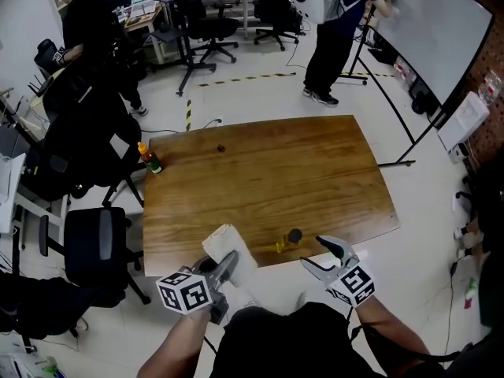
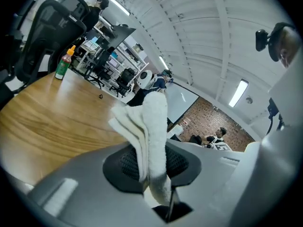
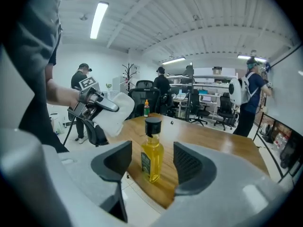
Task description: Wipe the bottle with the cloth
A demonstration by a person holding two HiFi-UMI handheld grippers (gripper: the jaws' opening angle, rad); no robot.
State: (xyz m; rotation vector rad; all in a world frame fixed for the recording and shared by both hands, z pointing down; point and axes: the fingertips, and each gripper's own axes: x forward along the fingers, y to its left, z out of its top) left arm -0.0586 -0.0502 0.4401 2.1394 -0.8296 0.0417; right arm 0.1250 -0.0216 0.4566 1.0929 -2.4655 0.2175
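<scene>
Wooden table: left tool pinches cloth; right tool spread, seemingly clear of bottle.

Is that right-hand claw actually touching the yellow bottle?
Apart. The right gripper view shows the right gripper's open jaws standing clear of the yellow bottle on both sides.

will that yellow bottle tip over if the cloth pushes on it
Probably tips easily: the bottle is tall and narrow, standing free near the table edge. Yellow liquid fills it to the neck, so it is likely heavy for its size.
</scene>
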